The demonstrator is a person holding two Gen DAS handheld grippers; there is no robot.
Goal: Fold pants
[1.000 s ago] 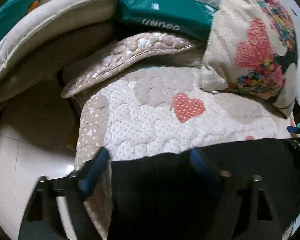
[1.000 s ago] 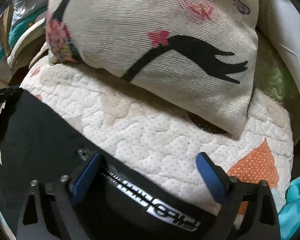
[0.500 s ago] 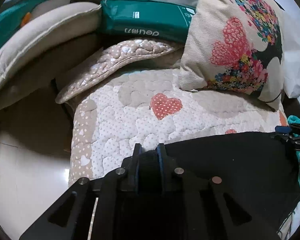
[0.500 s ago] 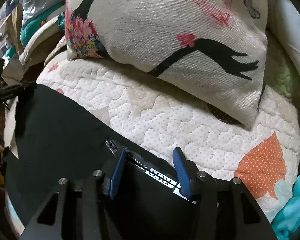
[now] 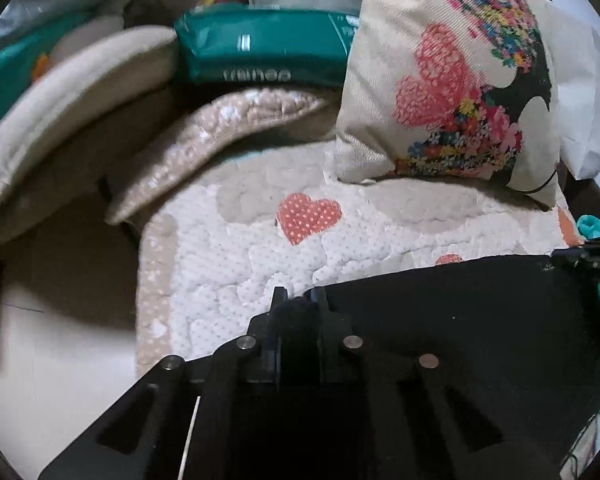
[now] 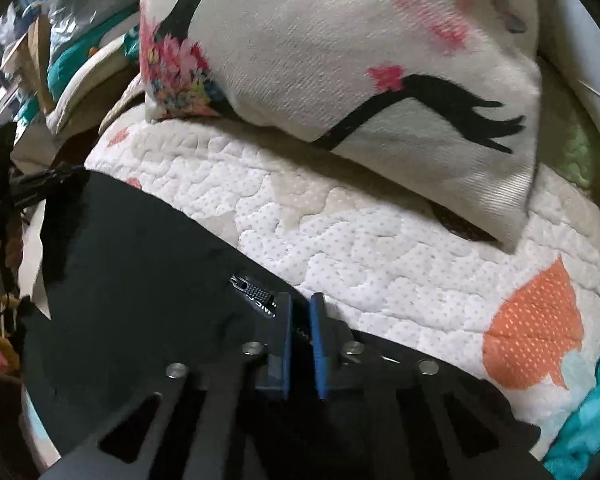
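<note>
Black pants (image 5: 460, 312) lie on a white quilt with heart patches (image 5: 260, 256). My left gripper (image 5: 299, 300) is shut on the top edge of the pants at their left end. My right gripper (image 6: 300, 312) is shut on the same edge at the other end, just right of a zipper pull (image 6: 252, 290). The pants (image 6: 140, 264) stretch between the two grippers. The right gripper shows at the far right of the left wrist view (image 5: 580, 258), and the left gripper at the far left of the right wrist view (image 6: 40, 184).
A flowered cushion (image 5: 460, 80) leans at the back of the quilt, also seen in the right wrist view (image 6: 340, 60). A green packet (image 5: 260, 56) and beige cushions (image 5: 80, 96) lie behind on the left. Pale floor (image 5: 60, 320) lies left of the quilt. A teal cloth (image 6: 580, 420) lies right.
Both grippers were open one second ago and have closed on the top edge of the pants. Both views have shifted slightly as the grippers moved.
</note>
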